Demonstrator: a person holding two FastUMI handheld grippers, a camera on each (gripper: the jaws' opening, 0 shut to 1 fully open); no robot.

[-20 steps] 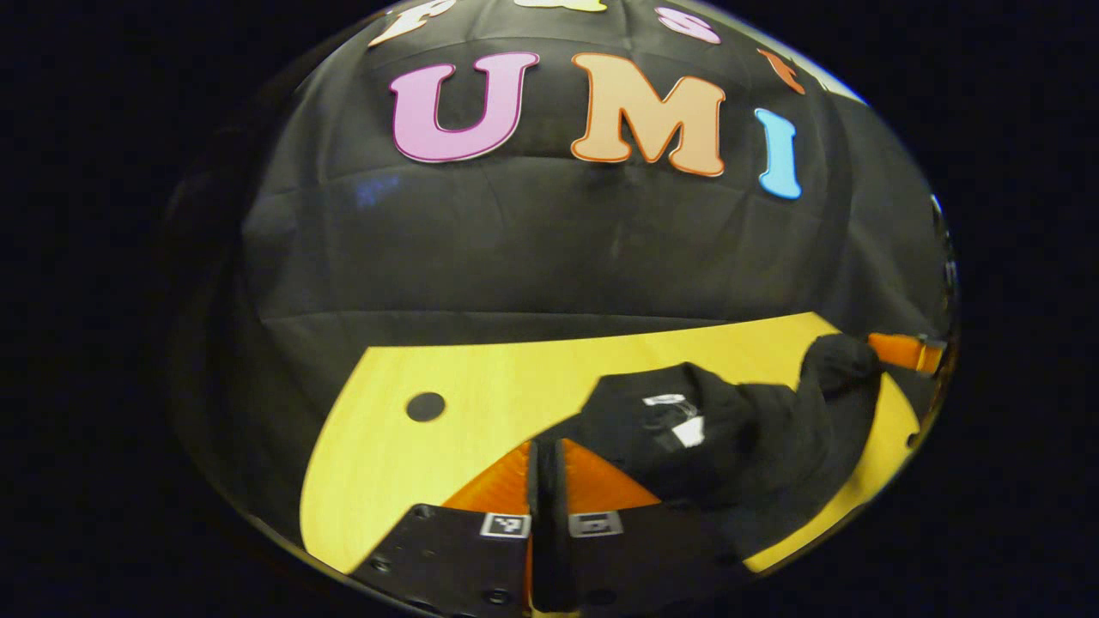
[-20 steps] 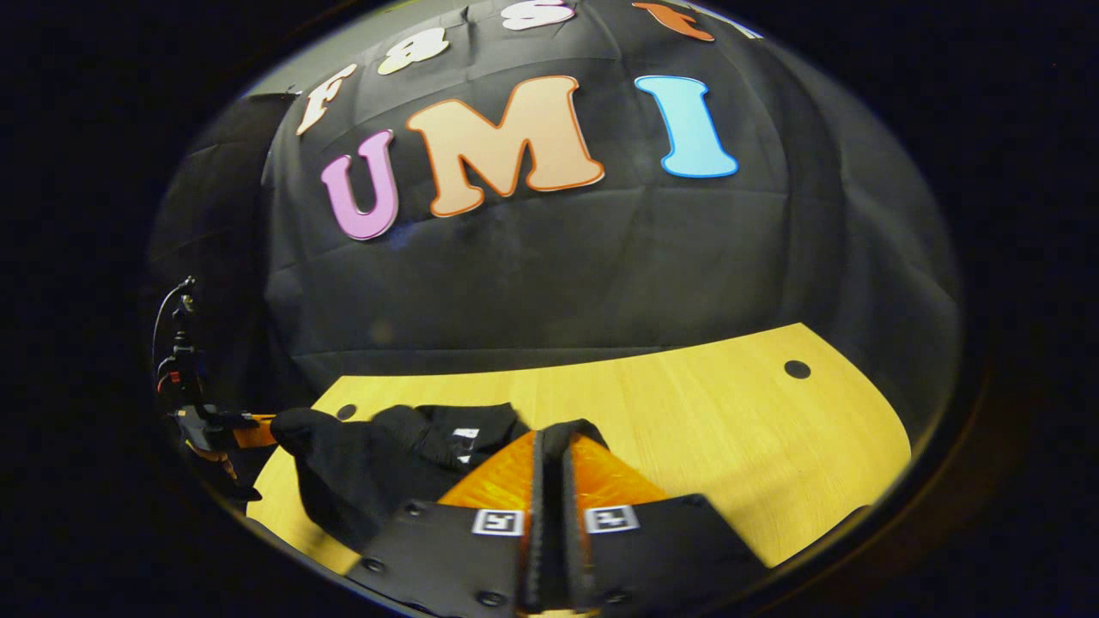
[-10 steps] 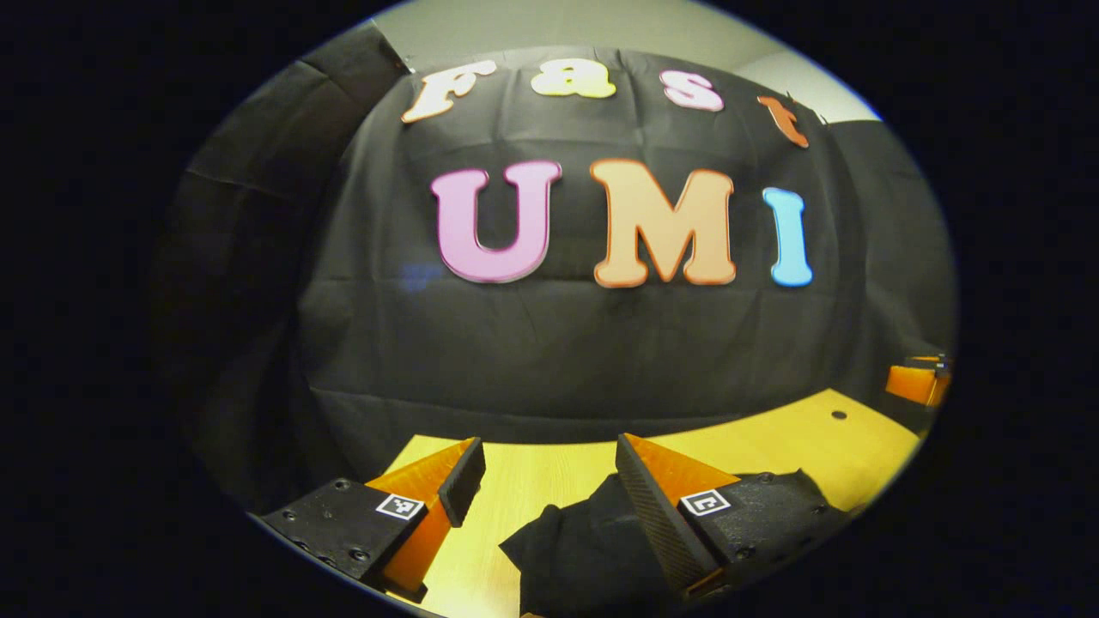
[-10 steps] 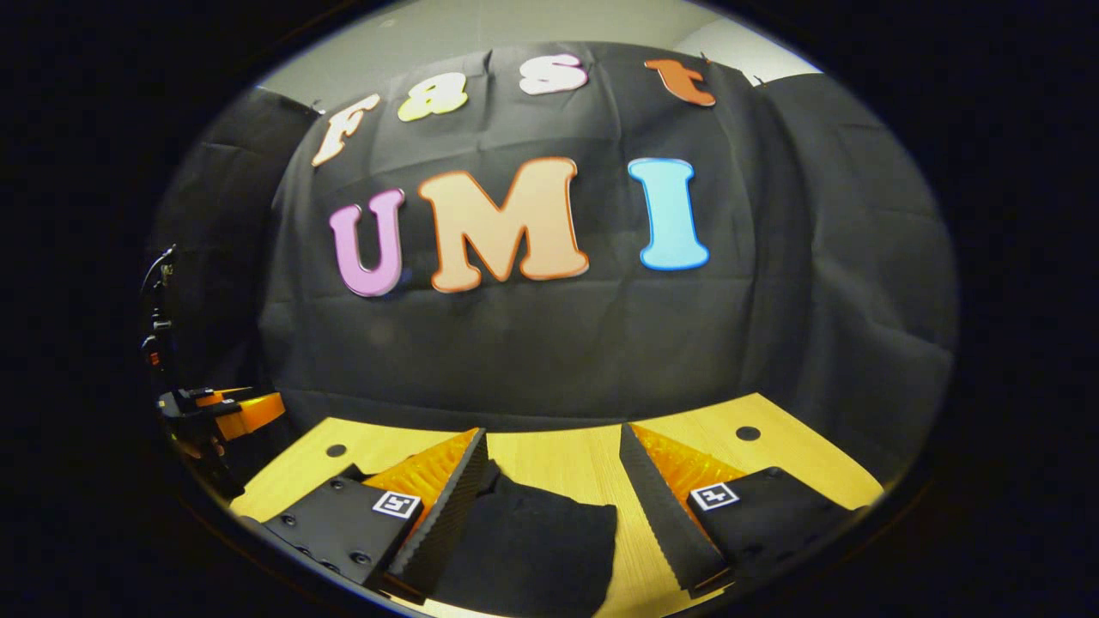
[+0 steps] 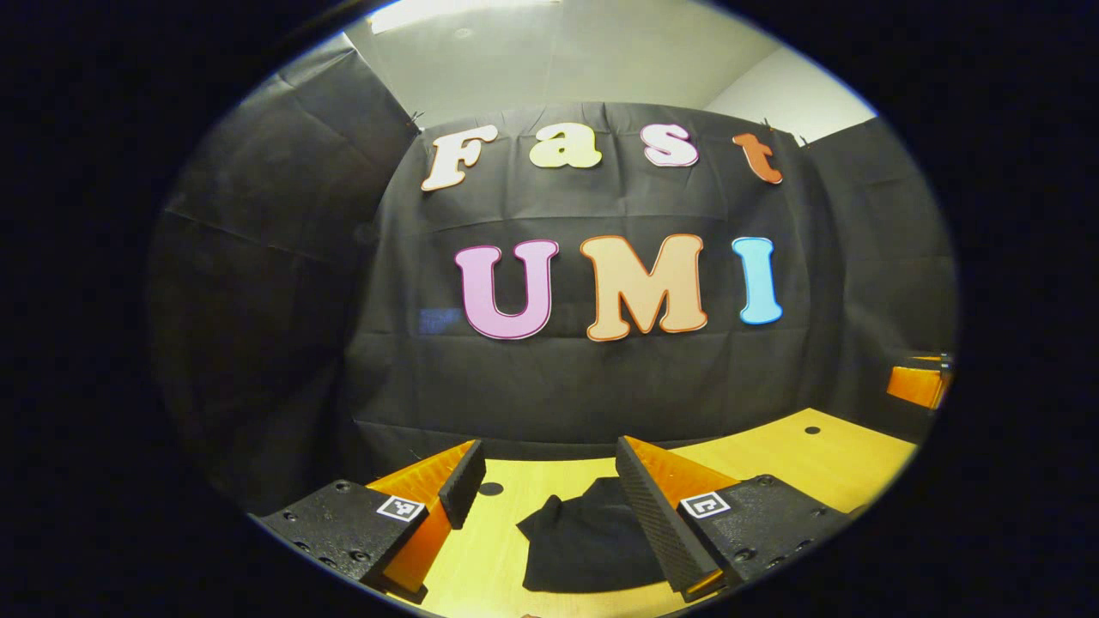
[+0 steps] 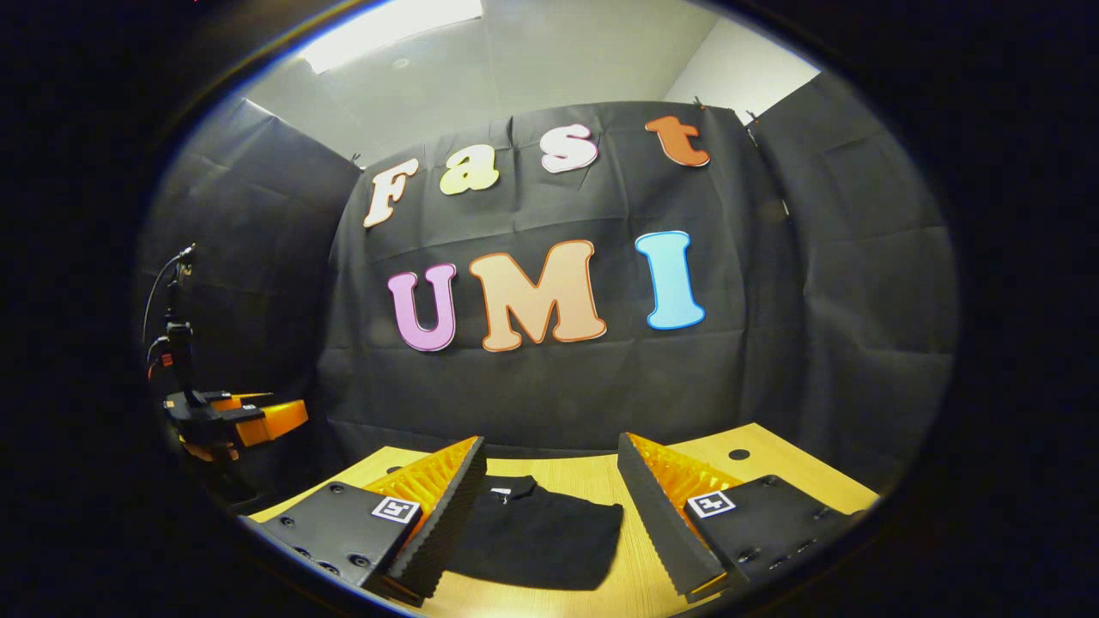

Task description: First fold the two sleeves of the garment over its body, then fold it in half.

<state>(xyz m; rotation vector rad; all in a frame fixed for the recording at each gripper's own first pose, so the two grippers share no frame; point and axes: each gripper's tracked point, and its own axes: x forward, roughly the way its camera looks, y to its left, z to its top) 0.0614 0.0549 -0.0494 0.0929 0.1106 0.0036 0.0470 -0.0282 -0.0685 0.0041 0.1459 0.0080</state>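
- Left gripper [image 5: 549, 481]: fingers spread wide apart, nothing between them. Raised above the counter [image 5: 807, 455], camera pitched up toward the booth wall.
- Right gripper [image 6: 549, 481]: fingers likewise wide apart and empty, also lifted off the counter.
- Garment [image 6: 537, 536]: black, lying on the counter in a compact, roughly rectangular bundle, flat, no sleeve trailing out that I can make out. A small pale tag shows near its far edge in the right gripper view.
- In the left gripper view the garment [image 5: 592, 536] sits low and right of centre, partly behind that gripper's right-hand finger. In the right gripper view it lies low between the fingers, nearer the left-hand one.
- Key relation: the garment lies below and just ahead of both grippers, between the two of them. Neither touches it. I cannot tell which is nearer.
- Long axis: in the right gripper view the bundle looks wider than deep, running across the line of the fingers; fisheye distortion makes this uncertain.
- Judgement: the folds look done, with both sleeves in and the body halved. Any further move would be only a tidy-up press or a retreat.
- Risk: a careless descent could snag the top layer and undo the fold.
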